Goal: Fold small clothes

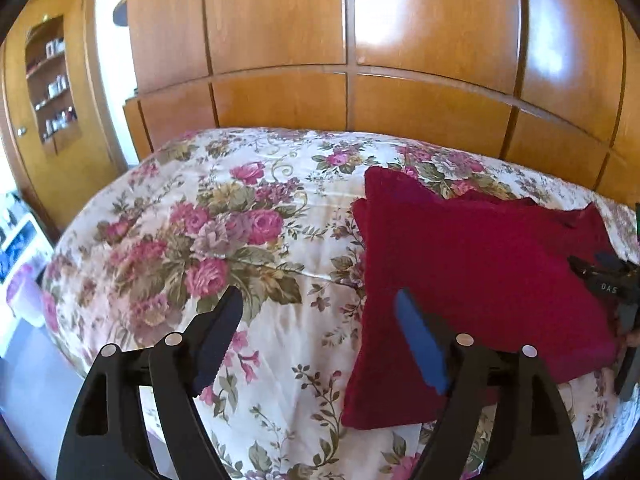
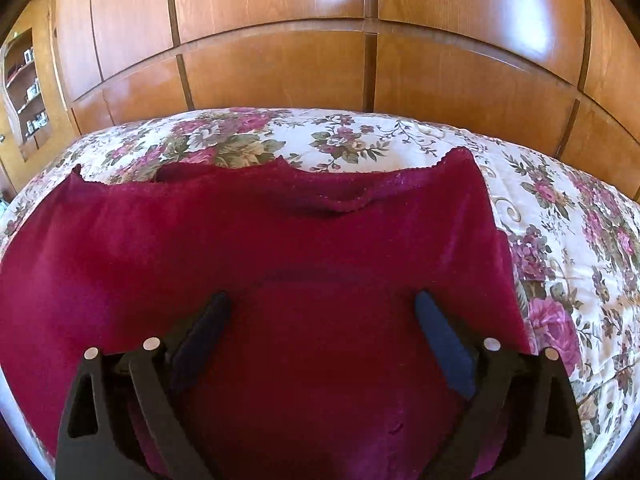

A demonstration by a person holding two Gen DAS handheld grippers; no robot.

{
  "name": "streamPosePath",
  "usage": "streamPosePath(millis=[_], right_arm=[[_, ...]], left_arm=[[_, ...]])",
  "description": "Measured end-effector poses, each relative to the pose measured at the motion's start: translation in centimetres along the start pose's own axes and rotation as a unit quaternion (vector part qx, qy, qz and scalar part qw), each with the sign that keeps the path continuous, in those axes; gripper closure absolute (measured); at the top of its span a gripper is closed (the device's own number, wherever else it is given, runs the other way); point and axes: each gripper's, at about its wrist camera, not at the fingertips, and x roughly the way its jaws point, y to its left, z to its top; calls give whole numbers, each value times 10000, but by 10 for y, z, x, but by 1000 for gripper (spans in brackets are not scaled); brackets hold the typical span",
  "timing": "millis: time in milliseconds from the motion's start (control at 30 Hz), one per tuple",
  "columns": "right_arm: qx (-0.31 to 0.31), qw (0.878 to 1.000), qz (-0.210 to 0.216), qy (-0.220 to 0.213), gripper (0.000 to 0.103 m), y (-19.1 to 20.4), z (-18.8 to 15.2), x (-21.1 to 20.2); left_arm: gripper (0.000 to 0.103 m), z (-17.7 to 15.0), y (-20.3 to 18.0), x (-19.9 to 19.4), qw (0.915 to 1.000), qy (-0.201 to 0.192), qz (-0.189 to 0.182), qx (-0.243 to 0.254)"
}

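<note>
The crimson garment (image 2: 280, 232) lay spread flat on the floral bedspread (image 1: 200, 220), seemingly laid out for folding; its soft, fuzzy knit ended in a scalloped far edge. The right gripper (image 2: 322, 312) hovered over its middle, jaws spread and empty. The left gripper (image 1: 320, 320) hung at its left edge, jaws likewise spread, pinching nothing. Glossy wooden panels (image 1: 400, 40) stood behind the bed.
</note>
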Motion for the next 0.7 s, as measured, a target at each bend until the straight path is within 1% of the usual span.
streamPosePath(millis=[33,167,267,333,433,500,700], right_arm=[[-7,10000,-11,-15,7,1,0,-1],[-24,10000,-34,-36,7,4,0,0],[-29,10000,-41,-41,7,4,0,0],[-31,10000,-40,-41,7,4,0,0],[-31,10000,-33,-44,7,3,0,0],[-30,10000,-32,-42,7,3,0,0],[-31,10000,-32,-47,7,3,0,0]], left_arm=[[17,1,-2,0,10000,-7,7,15],[11,4,-8,-1,10000,-41,7,27],[10,7,-10,-2,9999,-102,-10,-1],[5,8,-10,-4,9999,-140,-46,-52],[5,11,-12,-5,9998,-144,-126,-81],[5,14,-13,-2,9999,-82,-118,-59],[5,21,-16,7,9992,136,-345,-119]])
